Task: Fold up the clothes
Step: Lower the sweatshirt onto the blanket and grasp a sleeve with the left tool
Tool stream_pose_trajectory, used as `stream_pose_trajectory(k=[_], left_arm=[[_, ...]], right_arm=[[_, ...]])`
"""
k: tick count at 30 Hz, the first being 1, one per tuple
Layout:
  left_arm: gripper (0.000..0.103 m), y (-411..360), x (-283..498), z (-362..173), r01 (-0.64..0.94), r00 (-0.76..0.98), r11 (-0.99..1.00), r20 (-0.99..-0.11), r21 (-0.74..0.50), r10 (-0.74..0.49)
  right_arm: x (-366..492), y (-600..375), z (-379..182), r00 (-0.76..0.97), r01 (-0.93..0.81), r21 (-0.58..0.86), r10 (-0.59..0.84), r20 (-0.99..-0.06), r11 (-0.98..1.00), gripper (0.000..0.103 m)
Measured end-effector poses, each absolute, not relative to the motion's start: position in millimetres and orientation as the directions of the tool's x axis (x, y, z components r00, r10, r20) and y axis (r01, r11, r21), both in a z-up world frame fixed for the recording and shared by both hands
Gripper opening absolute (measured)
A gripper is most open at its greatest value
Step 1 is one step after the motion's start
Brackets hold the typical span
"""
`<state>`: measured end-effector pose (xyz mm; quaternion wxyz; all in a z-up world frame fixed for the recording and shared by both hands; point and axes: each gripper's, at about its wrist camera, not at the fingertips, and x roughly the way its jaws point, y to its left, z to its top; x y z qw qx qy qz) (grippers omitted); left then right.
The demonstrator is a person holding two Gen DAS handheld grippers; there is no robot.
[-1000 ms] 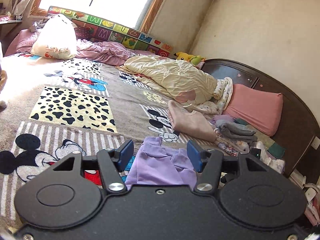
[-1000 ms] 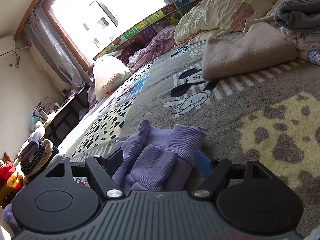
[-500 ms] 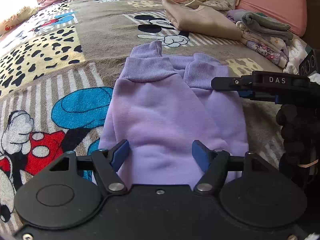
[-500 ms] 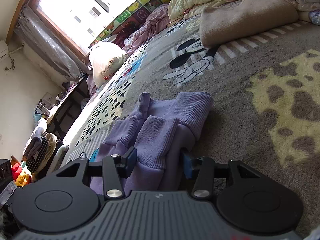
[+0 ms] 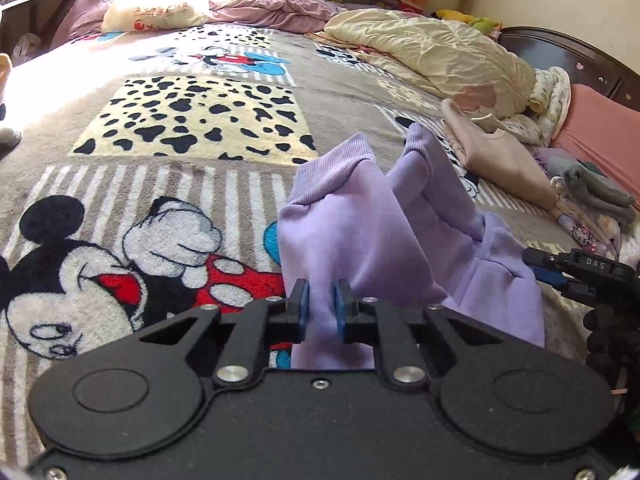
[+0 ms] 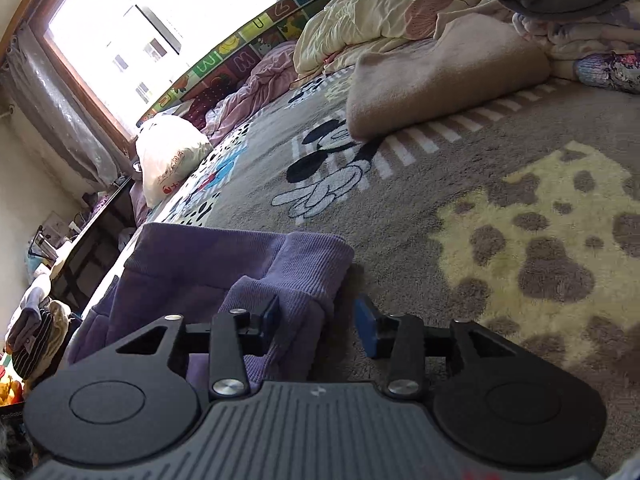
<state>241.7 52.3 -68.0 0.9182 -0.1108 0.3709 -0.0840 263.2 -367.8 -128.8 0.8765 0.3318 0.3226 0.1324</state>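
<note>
Left gripper (image 5: pixel 320 306) pinched tight on the lavender garment (image 5: pixel 384 240), lifting a fold off the cartoon blanket (image 5: pixel 192 120). Right gripper (image 6: pixel 318 324) half open, ribbed cuff (image 6: pixel 308 276) between its fingers, not clamped. Garment sits near the blanket's front edge.

A home bedroom: cartoon-print blanket (image 5: pixel 192 120) on bed, pillows (image 5: pixel 600 132), window (image 6: pixel 132 36).

Black grippers, blue-padded fingers (image 5: pixel 301 306), silver screws (image 5: pixel 230 372), ribbed grey housing (image 6: pixel 312 432).
</note>
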Motion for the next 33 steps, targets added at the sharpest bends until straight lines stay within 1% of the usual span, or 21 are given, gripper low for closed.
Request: stream_pose_trajectory(k=[1, 2, 3, 5, 8, 10, 11, 12, 13, 14, 17, 20, 23, 25, 26, 28, 29, 30, 31, 32, 33], left_arm=[[0.028, 63, 242, -65, 0.032, 0.729, 0.959, -0.65, -0.28, -0.214], [0.037, 74, 242, -62, 0.014, 0.742, 0.952, -0.635, -0.306, -0.215], [0.049, 81, 245, -61, 0.018, 0.74, 0.939, -0.627, -0.344, -0.243], [0.062, 88, 253, -64, 0.061, 0.714, 0.907, -0.617, -0.416, -0.331], [0.068, 76, 273, -86, 0.138, 0.628, 0.87, -0.638, -0.473, -0.446], [0.068, 64, 278, -106, 0.175, 0.585, 0.856, -0.648, -0.487, -0.488], [0.068, 57, 278, -113, 0.199, 0.58, 0.856, -0.647, -0.477, -0.495], [0.066, 49, 276, -115, 0.238, 0.592, 0.867, -0.642, -0.437, -0.487], [0.055, 43, 275, -113, 0.287, 0.589, 0.865, -0.637, -0.411, -0.498], [0.02, 41, 276, -112, 0.331, 0.569, 0.846, -0.626, -0.419, -0.533], [0.017, 55, 283, -113, 0.373, 0.553, 0.798, -0.577, -0.474, -0.601], [0.015, 84, 288, -104, 0.369, 0.617, 0.744, -0.452, -0.557, -0.644], [0.014, 115, 296, -93, 0.306, 0.703, 0.717, -0.358, -0.627, -0.614], [0.014, 135, 301, -87, 0.268, 0.757, 0.69, -0.296, -0.672, -0.583], [0.016, 143, 305, -87, 0.225, 0.781, 0.695, -0.3, -0.682, -0.547], [0.025, 155, 314, -102, 0.065, 0.798, 0.756, -0.421, -0.651, -0.431], [0.034, 164, 318, -109, -0.024, 0.792, 0.773, -0.483, -0.634, -0.373], [0.037, 171, 317, -109, -0.064, 0.795, 0.768, -0.497, -0.638, -0.347], [0.039, 177, 313, -106, -0.064, 0.809, 0.749, -0.474, -0.659, -0.348], [0.047, 182, 309, -103, -0.063, 0.822, 0.731, -0.451, -0.68, -0.349], [0.05, 186, 306, -99, -0.062, 0.833, 0.719, -0.433, -0.692, -0.345]], right_arm=[[260, -370, -130, 0.748, -0.017, 0.708, 0.479, -0.459, 0.706, 0.074], [256, -371, -132, 0.739, -0.014, 0.741, 0.507, -0.445, 0.671, 0.077], [250, -369, -137, 0.715, -0.003, 0.773, 0.541, -0.442, 0.635, 0.081], [242, -354, -142, 0.678, 0.006, 0.756, 0.553, -0.484, 0.654, 0.082], [239, -326, -137, 0.682, -0.043, 0.686, 0.523, -0.511, 0.727, 0.083], [242, -311, -144, 0.672, -0.069, 0.69, 0.545, -0.502, 0.72, 0.065], [245, -303, -147, 0.668, -0.078, 0.674, 0.54, -0.511, 0.734, 0.047], [249, -297, -146, 0.666, -0.101, 0.662, 0.545, -0.509, 0.742, 0.037], [253, -290, -145, 0.664, -0.124, 0.65, 0.55, -0.507, 0.749, 0.035], [259, -285, -142, 0.655, -0.146, 0.645, 0.562, -0.505, 0.75, 0.03], [282, -266, -130, 0.645, -0.215, 0.621, 0.587, -0.489, 0.754, 0.026], [304, -253, -111, 0.67, -0.258, 0.618, 0.599, -0.44, 0.742, 0.025], [329, -240, -82, 0.695, -0.332, 0.562, 0.599, -0.397, 0.758, 0.024], [357, -230, -70, 0.692, -0.342, 0.53, 0.59, -0.417, 0.776, 0.024], [373, -226, -71, 0.674, -0.324, 0.522, 0.58, -0.458, 0.789, 0.026], [390, -218, -77, 0.7, -0.233, 0.436, 0.461, -0.545, 0.869, 0.044], [390, -215, -78, 0.708, -0.214, 0.396, 0.421, -0.567, 0.893, 0.048], [385, -215, -78, 0.711, -0.216, 0.388, 0.417, -0.566, 0.896, 0.048], [376, -217, -78, 0.715, -0.223, 0.397, 0.427, -0.554, 0.89, 0.05], [365, -221, -80, 0.715, -0.229, 0.404, 0.435, -0.548, 0.886, 0.058], [355, -223, -82, 0.711, -0.234, 0.404, 0.439, -0.55, 0.884, 0.062]])
